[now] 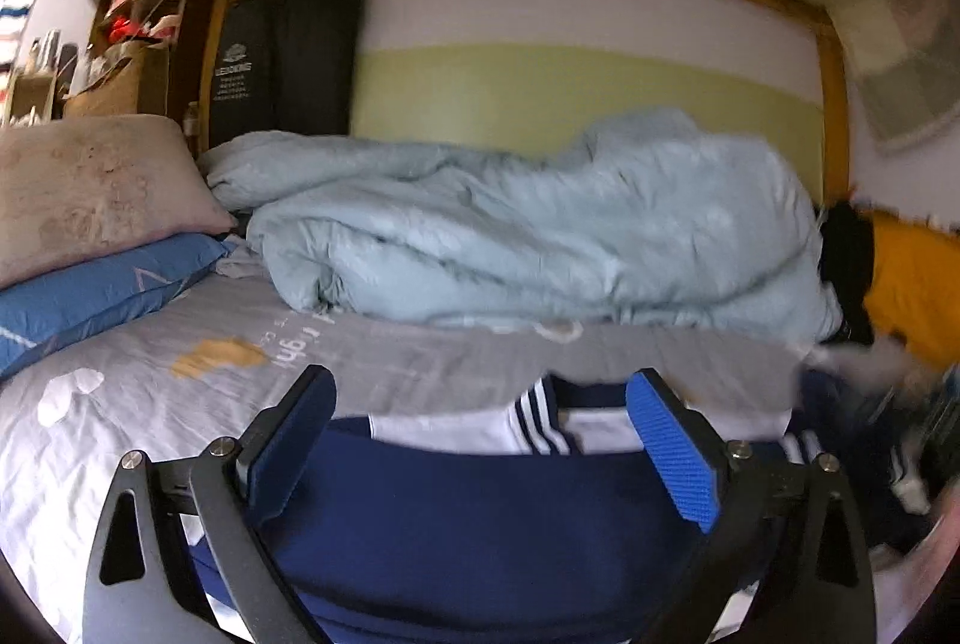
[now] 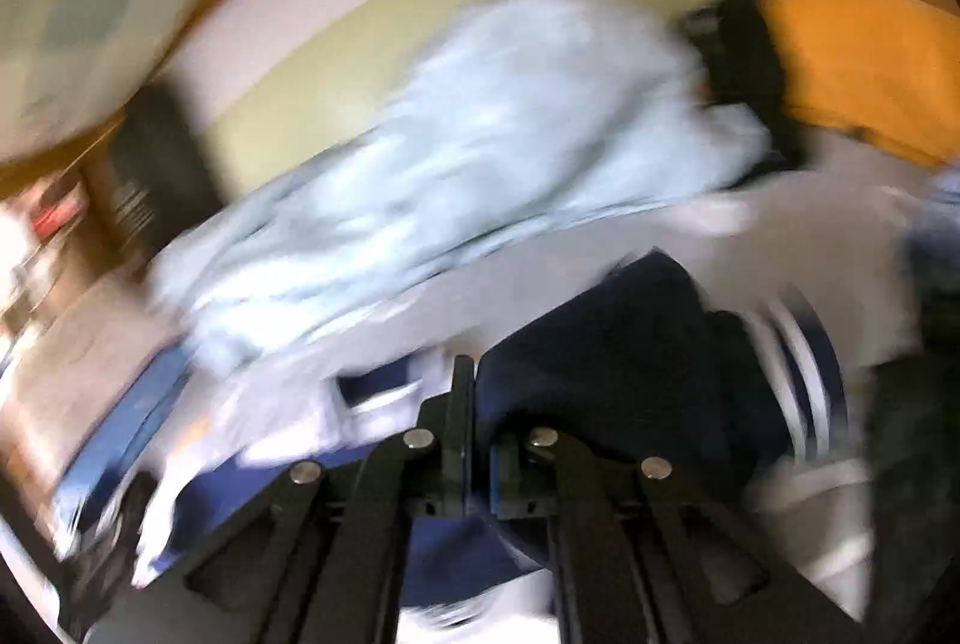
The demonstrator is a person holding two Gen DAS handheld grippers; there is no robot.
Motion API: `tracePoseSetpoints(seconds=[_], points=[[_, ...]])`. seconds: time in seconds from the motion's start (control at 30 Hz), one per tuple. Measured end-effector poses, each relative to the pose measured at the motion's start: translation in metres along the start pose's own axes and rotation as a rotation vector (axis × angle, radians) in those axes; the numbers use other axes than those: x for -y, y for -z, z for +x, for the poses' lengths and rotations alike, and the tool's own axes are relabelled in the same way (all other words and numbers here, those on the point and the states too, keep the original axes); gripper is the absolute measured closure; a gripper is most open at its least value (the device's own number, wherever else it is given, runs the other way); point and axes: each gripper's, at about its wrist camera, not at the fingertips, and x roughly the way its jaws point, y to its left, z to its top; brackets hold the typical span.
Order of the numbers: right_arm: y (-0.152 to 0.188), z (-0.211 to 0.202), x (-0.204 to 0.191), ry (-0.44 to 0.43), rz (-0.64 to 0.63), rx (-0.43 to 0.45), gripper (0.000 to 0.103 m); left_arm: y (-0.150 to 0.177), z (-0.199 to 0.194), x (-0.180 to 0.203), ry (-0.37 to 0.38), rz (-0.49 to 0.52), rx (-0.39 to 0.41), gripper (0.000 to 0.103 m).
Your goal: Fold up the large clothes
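The navy jacket (image 1: pixel 468 518) with white striped trim is spread on the grey bed sheet (image 1: pixel 150 404), directly below the left claw (image 1: pixel 480 434). The left claw is held wide open, its blue pads (image 1: pixel 678 452) apart above the fabric. In the heavily blurred right wrist view, the right claw (image 2: pixel 474 392) is seen closed, with a bunched fold of the navy jacket (image 2: pixel 630 344) pinched between its fingers. A pale blue duvet (image 1: pixel 540 224) is heaped behind the jacket, near two stacked pillows (image 1: pixel 90 224).
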Motion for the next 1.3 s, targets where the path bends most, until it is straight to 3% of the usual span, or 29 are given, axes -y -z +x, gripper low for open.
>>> tracePoseSetpoints(seconds=[0.1, 0.17, 0.3, 0.33, 0.4, 0.43, 0.57, 0.63, 0.73, 0.77, 0.87, 1.0, 1.3], points=[[0.032, 0.042, -0.043, -0.038, -0.107, -0.214, 0.1, -0.004, 0.005, -0.011, 0.016, -0.028, -0.027, 0.006], [0.054, 0.074, -0.056, 0.01, -0.156, -0.389, 0.1, -0.002, 0.014, -0.014, 0.026, -0.04, -0.074, 0.006], [0.07, 0.097, -0.052, 0.087, -0.185, -0.493, 0.098, 0.005, 0.027, -0.013, 0.083, -0.057, -0.162, 0.009], [0.067, 0.095, -0.049, 0.068, -0.175, -0.508, 0.09, 0.006, 0.028, -0.011, 0.085, -0.049, -0.174, 0.009], [0.062, 0.086, -0.049, 0.036, -0.17, -0.513, 0.069, 0.008, 0.029, -0.005, 0.076, -0.019, -0.181, 0.011], [0.055, 0.077, -0.049, 0.032, -0.171, -0.495, 0.052, 0.008, 0.028, -0.002, 0.068, 0.0, -0.179, 0.011], [0.029, 0.04, -0.046, 0.046, -0.142, -0.356, 0.037, 0.009, 0.024, 0.007, 0.036, 0.057, -0.153, 0.011], [0.014, 0.025, -0.029, 0.093, -0.053, -0.291, 0.032, 0.01, 0.022, 0.011, 0.032, 0.074, -0.144, 0.011], [0.006, 0.021, 0.001, 0.241, 0.085, -0.216, 0.032, 0.01, 0.021, 0.016, 0.053, 0.088, -0.141, 0.011], [0.006, 0.024, 0.018, 0.308, 0.146, -0.208, 0.032, 0.01, 0.02, 0.017, 0.062, 0.092, -0.14, 0.011], [0.01, 0.035, 0.049, 0.389, 0.237, -0.238, 0.032, 0.01, 0.018, 0.018, 0.071, 0.095, -0.134, 0.011], [0.015, 0.049, 0.079, 0.361, 0.3, -0.312, 0.03, 0.01, 0.018, 0.019, 0.079, 0.092, -0.138, 0.011], [0.024, 0.061, 0.102, 0.362, 0.336, -0.316, 0.019, 0.011, 0.019, 0.02, 0.088, 0.1, -0.149, 0.011]])
